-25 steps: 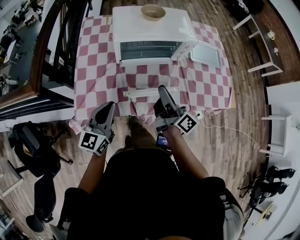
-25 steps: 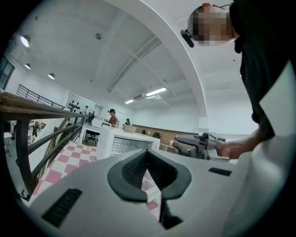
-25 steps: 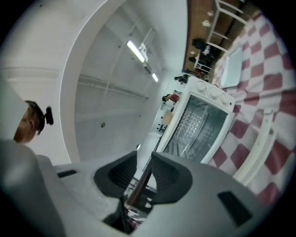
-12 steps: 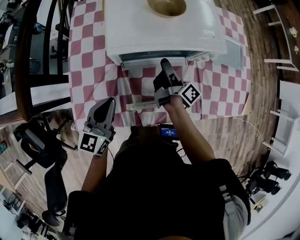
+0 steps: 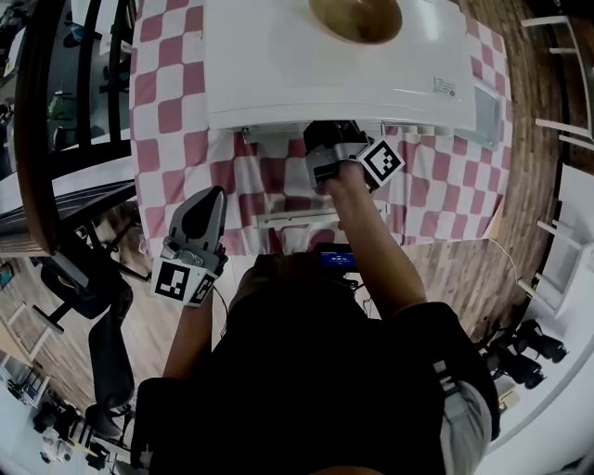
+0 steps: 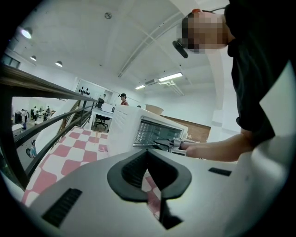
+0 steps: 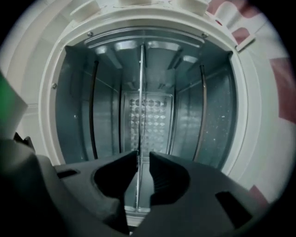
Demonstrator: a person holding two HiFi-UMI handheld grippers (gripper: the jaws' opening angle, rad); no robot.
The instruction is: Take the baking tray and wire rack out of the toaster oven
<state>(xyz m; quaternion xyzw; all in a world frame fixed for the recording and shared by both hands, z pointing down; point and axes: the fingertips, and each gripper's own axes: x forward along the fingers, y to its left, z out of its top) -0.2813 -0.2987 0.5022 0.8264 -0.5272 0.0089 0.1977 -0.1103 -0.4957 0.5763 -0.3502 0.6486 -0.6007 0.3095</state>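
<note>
The white toaster oven [image 5: 278, 65] stands on the checked table with its door [image 5: 295, 219] dropped open. My right gripper [image 5: 327, 137] is rolled on its side at the oven's mouth. In the right gripper view a thin metal shelf edge [image 7: 140, 102] runs through the cavity, and I cannot tell if it is tray or rack. That edge passes between the jaws of the right gripper [image 7: 143, 155], which are closing; a gap still shows on one side. My left gripper [image 5: 206, 206] hangs off the table's front left, its jaws [image 6: 147, 152] shut on nothing.
A tan bowl [image 5: 357, 17] sits on the oven's roof. The red-and-white checked cloth [image 5: 172, 121] covers the table. A dark railing [image 5: 37, 111] runs along the left, with an office chair [image 5: 88, 297] on the wooden floor below it.
My right gripper went forward from the table's front edge to the oven's mouth and rolled onto its side. The left gripper shifted forward a little. My head has come closer over the oven.
</note>
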